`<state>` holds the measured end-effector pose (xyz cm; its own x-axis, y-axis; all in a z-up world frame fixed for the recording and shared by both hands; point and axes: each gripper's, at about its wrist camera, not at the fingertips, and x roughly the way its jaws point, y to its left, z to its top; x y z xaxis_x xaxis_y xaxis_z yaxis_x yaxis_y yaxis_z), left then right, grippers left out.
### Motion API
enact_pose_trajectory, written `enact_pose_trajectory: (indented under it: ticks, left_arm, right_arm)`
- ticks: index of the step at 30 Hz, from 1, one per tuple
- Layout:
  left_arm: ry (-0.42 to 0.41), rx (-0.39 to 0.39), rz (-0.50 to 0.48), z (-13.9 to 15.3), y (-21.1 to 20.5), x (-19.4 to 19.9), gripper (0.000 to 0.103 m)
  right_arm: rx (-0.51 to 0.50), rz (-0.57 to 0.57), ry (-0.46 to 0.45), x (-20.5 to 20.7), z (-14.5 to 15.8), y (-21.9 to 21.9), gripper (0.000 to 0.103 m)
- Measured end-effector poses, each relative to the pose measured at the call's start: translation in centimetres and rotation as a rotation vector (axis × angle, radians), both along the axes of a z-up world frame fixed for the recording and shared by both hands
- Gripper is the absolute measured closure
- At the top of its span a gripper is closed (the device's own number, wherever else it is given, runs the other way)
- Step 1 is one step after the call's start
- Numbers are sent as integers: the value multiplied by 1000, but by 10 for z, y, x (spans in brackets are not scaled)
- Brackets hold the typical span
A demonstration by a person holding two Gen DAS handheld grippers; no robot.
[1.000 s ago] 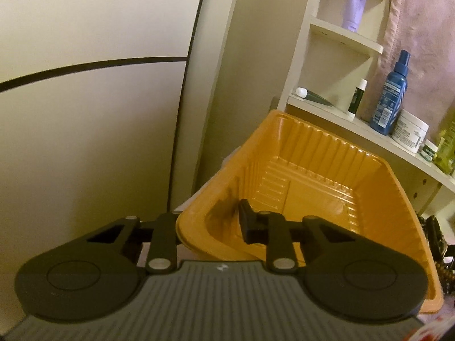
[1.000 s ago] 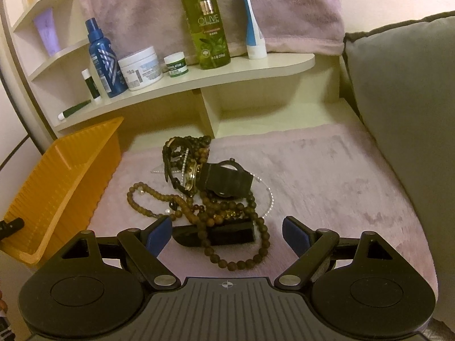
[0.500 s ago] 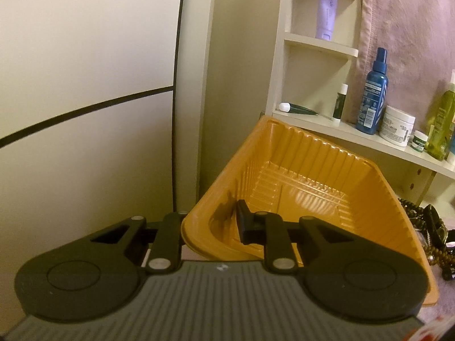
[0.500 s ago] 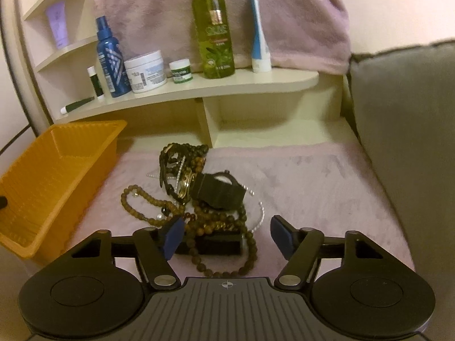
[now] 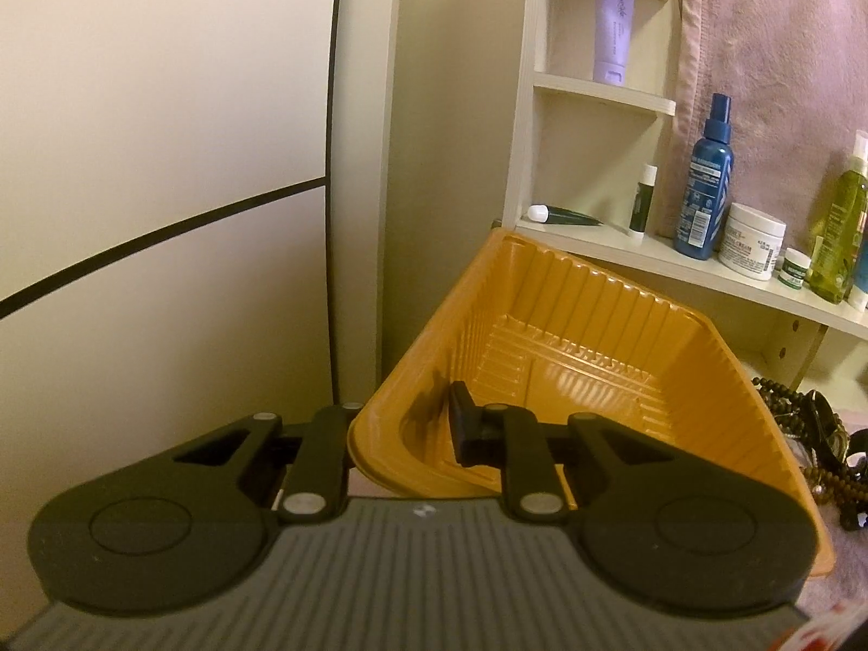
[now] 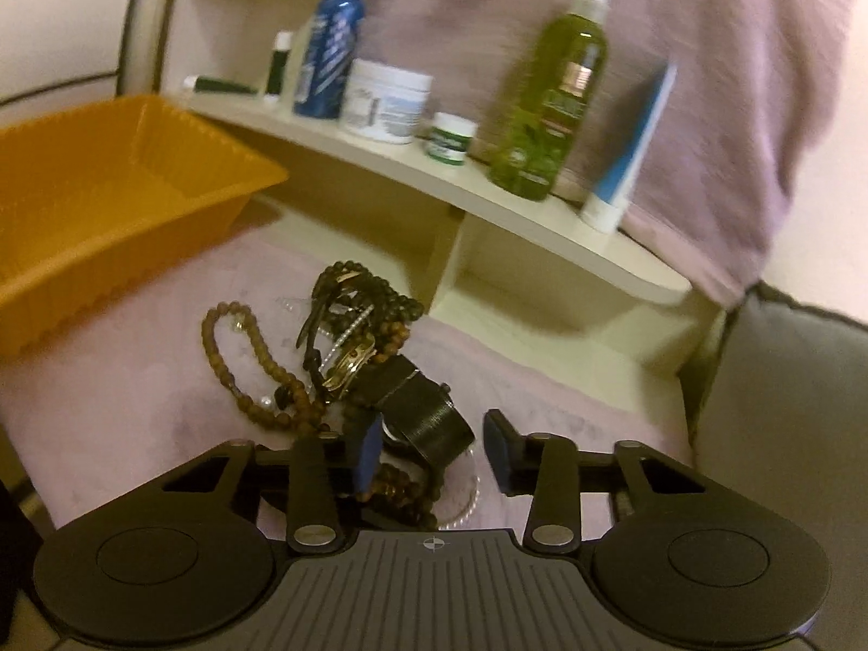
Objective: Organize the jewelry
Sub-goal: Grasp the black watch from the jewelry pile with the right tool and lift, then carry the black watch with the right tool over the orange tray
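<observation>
Right gripper hangs low over the jewelry pile on the pink cloth, its jaws closing around the dark watch though not yet pressing it; the left gripper is clamped on the near rim of the orange tray, at about 10 o'clock from the pile. I judge the watch stiff and fairly heavy, best pinched across its band, while the bead strands are limp, tangled and likely to drag along. Compared with a second ago, the right gripper has rolled and dropped closer with jaws far narrower, and the tray sits more level.
</observation>
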<state>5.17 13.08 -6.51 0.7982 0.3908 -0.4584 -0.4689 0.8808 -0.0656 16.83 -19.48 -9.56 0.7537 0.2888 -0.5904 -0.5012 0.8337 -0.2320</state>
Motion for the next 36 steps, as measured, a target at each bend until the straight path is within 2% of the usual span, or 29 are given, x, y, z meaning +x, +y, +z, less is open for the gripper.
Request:
enact_pose_trajectory:
  ticks: [4,5,6,10,15,20,30,36]
  left_arm:
    - [2,3,-3,1,1,0,85]
    - [4,3,-4,2,2,0,85]
    - [5,4,-4,2,2,0,85]
    - [6,4,-3,1,2,-1,85]
    - [6,3,-4,2,2,-1,85]
    - [6,3,-4,2,2,-2,85]
    - [9,6,-6,3,1,-2,85]
    - [6,17,-17,6,0,-2,86]
  right_arm:
    - [-51,27,-24,3,-3,4,72]
    - [-55,20,-25,4,-3,4,79]
    - [-44,11,-18,6,-3,2,81]
    - [104,-59,62,16,5,-14,82]
    - [350,-192,182,29,15,-38,83]
    - [458,-247,221,29,25,-48,86]
    - [562,-219,277,24,50,-27,87]
    - [630,-125,338,22,66,9,87]
